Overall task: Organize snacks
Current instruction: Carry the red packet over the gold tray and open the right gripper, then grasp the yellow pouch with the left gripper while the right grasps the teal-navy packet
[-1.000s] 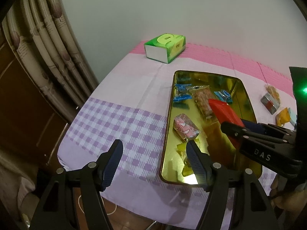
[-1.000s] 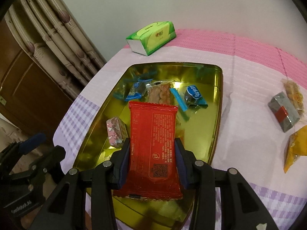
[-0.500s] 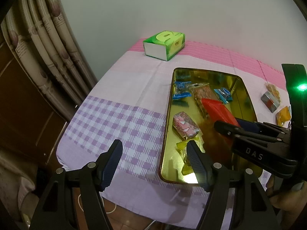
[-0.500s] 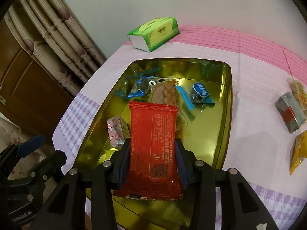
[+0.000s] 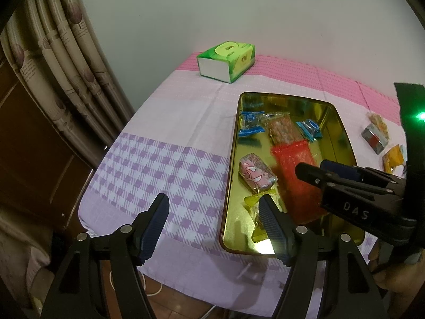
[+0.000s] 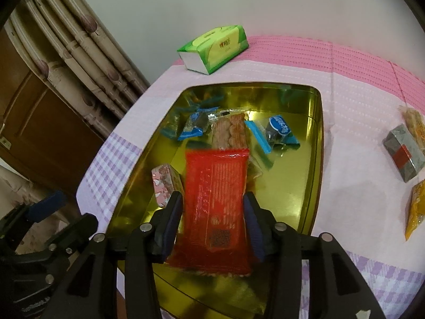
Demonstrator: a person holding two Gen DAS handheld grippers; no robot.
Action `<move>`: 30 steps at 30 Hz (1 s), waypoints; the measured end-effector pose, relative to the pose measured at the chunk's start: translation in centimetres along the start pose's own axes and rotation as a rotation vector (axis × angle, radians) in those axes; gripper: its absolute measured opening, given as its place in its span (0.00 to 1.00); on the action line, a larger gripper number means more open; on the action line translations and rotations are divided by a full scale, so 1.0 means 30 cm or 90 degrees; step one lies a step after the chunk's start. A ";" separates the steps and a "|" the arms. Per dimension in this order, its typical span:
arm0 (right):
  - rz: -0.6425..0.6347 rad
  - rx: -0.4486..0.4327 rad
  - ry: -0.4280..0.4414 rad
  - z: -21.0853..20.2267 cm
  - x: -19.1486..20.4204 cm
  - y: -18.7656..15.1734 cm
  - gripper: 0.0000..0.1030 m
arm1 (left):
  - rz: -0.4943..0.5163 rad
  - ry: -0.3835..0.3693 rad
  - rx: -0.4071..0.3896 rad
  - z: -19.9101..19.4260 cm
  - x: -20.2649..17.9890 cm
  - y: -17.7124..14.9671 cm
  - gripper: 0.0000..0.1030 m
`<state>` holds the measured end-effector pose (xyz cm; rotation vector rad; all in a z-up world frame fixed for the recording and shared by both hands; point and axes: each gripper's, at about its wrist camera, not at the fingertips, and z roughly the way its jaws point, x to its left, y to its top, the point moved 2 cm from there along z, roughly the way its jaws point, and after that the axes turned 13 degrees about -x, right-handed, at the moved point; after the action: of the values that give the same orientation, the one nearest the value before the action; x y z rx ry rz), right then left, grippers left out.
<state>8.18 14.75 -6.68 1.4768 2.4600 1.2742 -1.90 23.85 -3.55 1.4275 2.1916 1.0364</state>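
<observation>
Yellow snack (image 5: 261,214) shows only in left view.

Red packet (image 6: 216,207) smeared with motion blur, its print unreadable, near end of it in the left wrist view hidden behind the right hand-held gripper (image 5: 308,171), yellow packet (image 6: 417,212) cut off at the frame edge, yellow candy (image 5: 259,212) partly behind a fingertip (image 5: 268,219)
</observation>
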 end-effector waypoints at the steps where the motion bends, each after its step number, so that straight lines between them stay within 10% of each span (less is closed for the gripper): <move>1: 0.000 -0.005 0.004 -0.005 0.004 0.004 0.44 | 0.001 0.000 0.000 0.001 0.001 -0.001 0.68; 17: 0.011 -0.115 -0.017 -0.298 -0.107 -0.094 0.59 | 0.027 0.001 -0.001 -0.001 -0.009 -0.006 0.69; 30: -0.001 -0.119 -0.372 -0.756 -0.646 -0.422 0.60 | 0.117 -0.105 -0.051 -0.108 -0.166 -0.013 0.69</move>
<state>0.97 -16.85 -6.91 1.5220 1.9117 0.8724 -1.92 18.06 -2.19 1.6384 1.9120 1.0137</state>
